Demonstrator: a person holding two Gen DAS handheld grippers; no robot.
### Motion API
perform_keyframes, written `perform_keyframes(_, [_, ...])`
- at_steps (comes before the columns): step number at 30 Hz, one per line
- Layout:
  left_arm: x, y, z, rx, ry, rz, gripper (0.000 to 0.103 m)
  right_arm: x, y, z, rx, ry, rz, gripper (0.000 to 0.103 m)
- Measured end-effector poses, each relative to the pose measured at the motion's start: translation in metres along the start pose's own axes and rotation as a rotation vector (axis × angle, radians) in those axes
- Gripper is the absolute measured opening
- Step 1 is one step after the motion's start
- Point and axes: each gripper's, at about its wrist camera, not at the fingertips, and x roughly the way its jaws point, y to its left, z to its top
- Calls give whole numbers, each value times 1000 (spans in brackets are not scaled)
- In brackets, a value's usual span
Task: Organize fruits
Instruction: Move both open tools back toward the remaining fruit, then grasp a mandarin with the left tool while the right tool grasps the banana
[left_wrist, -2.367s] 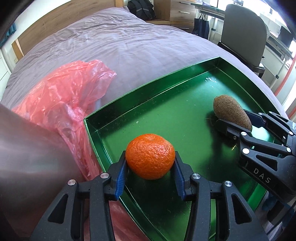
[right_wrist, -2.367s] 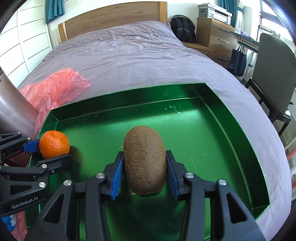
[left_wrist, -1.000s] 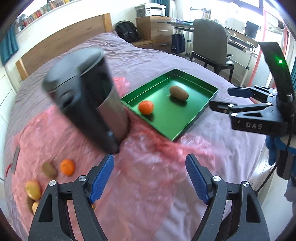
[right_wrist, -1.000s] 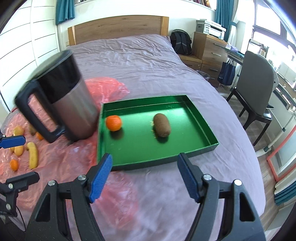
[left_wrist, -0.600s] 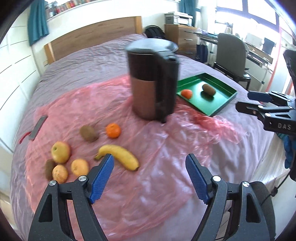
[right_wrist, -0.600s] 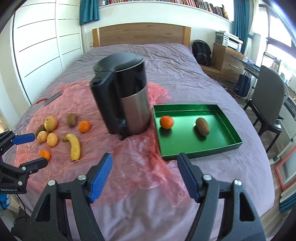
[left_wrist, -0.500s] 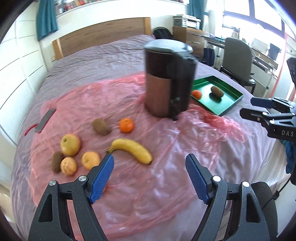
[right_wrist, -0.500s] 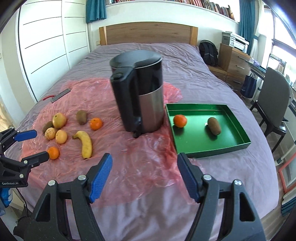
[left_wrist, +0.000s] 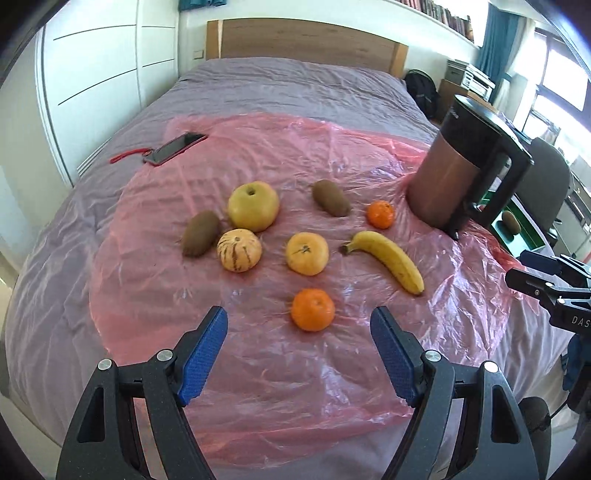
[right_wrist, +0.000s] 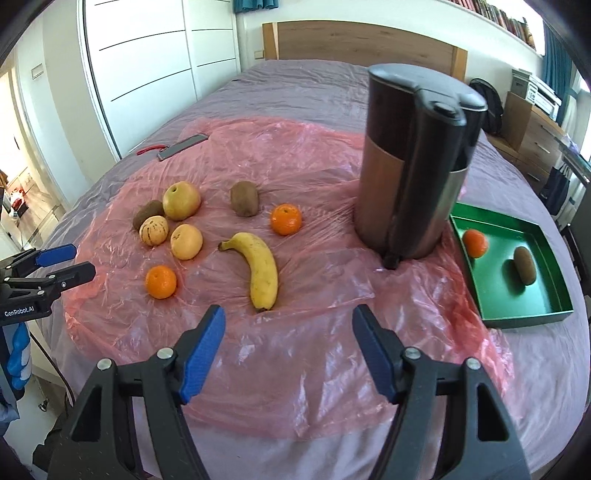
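Loose fruit lies on a pink plastic sheet (left_wrist: 295, 155) on the bed: a near mandarin (left_wrist: 312, 309), a banana (left_wrist: 388, 260), a yellow orange (left_wrist: 307, 253), a striped melon (left_wrist: 239, 250), an apple (left_wrist: 253, 205), two kiwis (left_wrist: 330, 197) and a far mandarin (left_wrist: 380, 214). My left gripper (left_wrist: 298, 354) is open and empty, just short of the near mandarin. My right gripper (right_wrist: 286, 352) is open and empty, short of the banana (right_wrist: 262, 271). A green tray (right_wrist: 524, 317) at the right holds a mandarin (right_wrist: 475, 242) and a kiwi (right_wrist: 525, 265).
A tall steel kettle (right_wrist: 413, 162) with a black handle stands between the fruit and the tray. A phone (left_wrist: 175, 147) with a red strap lies at the far left of the sheet. A chair (left_wrist: 550, 184) and drawers stand to the right of the bed.
Both grippers let go of the mandarin and kiwi in the tray, opened, pulled back and swung left. They now face the loose fruit on the sheet.
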Motion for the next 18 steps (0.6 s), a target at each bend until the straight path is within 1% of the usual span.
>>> perform_keyframes(2, [6,7,-2,-23,4,8,75,12,7,4,-15,8,18,73])
perform_keyframes(5, [17,11,-7,-39,14,24,75,31,16,12,-35,24,37,67])
perform_keyframes(11, [41,-2,-9,-9,61,14,74,68,23,24,-56,53,74,58])
perform_keyframes(14, [56,-10,-8,-2,89,15,74,88,26,29,-71,79,87,50])
perform_keyframes(17, [73,-14,-9,0,118,20,70,106,27,32,-78,101,98,46])
perform_keyframes(18, [78,-14,-9,2,128,23,69,113,26,33,-77,108,103,42])
